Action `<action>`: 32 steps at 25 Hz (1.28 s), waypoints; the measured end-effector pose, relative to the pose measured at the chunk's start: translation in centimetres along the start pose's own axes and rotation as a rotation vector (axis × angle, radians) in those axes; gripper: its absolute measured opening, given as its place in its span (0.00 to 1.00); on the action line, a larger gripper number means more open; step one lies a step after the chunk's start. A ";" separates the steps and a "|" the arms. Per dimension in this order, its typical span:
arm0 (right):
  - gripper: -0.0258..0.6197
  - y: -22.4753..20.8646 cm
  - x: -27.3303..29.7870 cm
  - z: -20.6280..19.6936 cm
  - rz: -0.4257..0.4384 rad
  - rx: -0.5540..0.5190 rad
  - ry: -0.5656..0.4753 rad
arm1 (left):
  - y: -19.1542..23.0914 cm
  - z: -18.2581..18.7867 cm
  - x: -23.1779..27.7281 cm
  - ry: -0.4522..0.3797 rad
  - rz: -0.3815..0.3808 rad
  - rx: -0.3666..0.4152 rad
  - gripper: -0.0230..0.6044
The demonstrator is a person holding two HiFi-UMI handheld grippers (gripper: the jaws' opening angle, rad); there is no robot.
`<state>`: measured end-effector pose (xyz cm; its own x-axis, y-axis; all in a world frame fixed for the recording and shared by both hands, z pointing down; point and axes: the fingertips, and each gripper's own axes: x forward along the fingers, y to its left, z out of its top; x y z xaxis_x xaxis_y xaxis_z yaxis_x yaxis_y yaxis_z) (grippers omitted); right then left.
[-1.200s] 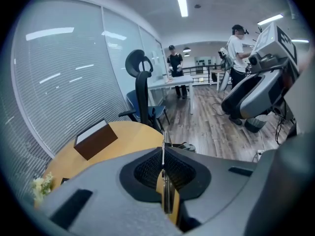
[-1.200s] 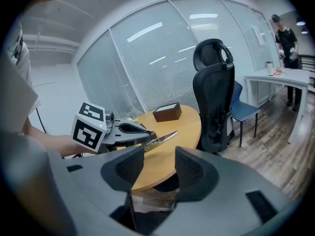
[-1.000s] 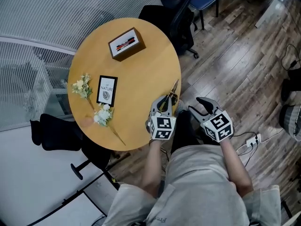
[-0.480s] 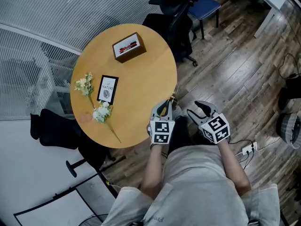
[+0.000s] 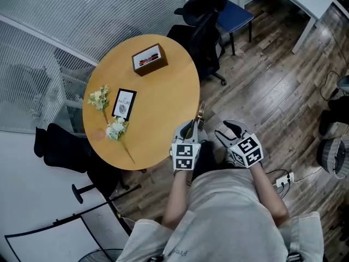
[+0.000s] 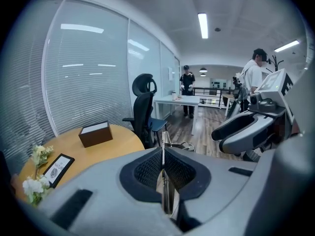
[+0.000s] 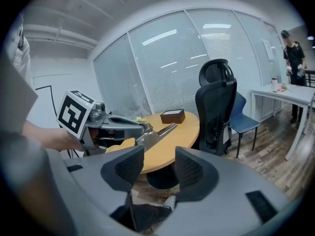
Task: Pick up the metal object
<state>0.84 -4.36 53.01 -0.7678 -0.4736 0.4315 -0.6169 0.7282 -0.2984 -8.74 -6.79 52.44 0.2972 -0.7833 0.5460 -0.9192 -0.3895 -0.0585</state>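
The left claw [image 5: 191,126] is closed tight on the metal piece [image 5: 200,112], a thin flat strip that runs edge-on between the ribbed pads [image 6: 147,173] and sticks out ahead of them. It is off the table [image 5: 163,91]. In the head view its tip lies just past the table's near right edge, over the wood floor [image 5: 262,81]. The right gripper view shows it in the air in front of the tabletop, though how high above the top it sits is hard to judge from these angles. So the pick looks as good as made, and the job now is to carry it cleanly. The strip is slim and smooth, with much of its length free, so it could pivot or slide if the squeeze eases. A firm grip and a slow, level lift would suit it, with the free end held away from the table's rim. The right claw [image 5: 228,129] hangs just beside it, jaws well apart with nothing between them. It could steady the free end if the strip starts to droop.
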 end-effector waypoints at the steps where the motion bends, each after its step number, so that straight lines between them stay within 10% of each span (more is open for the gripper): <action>1: 0.34 0.0 -0.3 -0.1 0.002 -0.004 -0.001 | -0.3 0.0 -0.1 -0.003 0.000 -0.007 0.06; 16: 0.33 -0.1 -1.8 -0.9 0.012 -0.019 -0.007 | -3.1 0.8 -1.4 -0.109 -0.037 -0.253 0.06; 32: 0.30 -1.6 -2.0 -0.8 -0.018 0.009 -0.011 | -2.6 1.1 -1.7 -0.134 -0.020 -0.298 0.06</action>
<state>3.53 -4.18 53.28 -0.7585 -0.4921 0.4273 -0.6322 0.7149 -0.2988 -6.59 -5.01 50.80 0.3291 -0.8416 0.4282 -0.9422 -0.2622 0.2087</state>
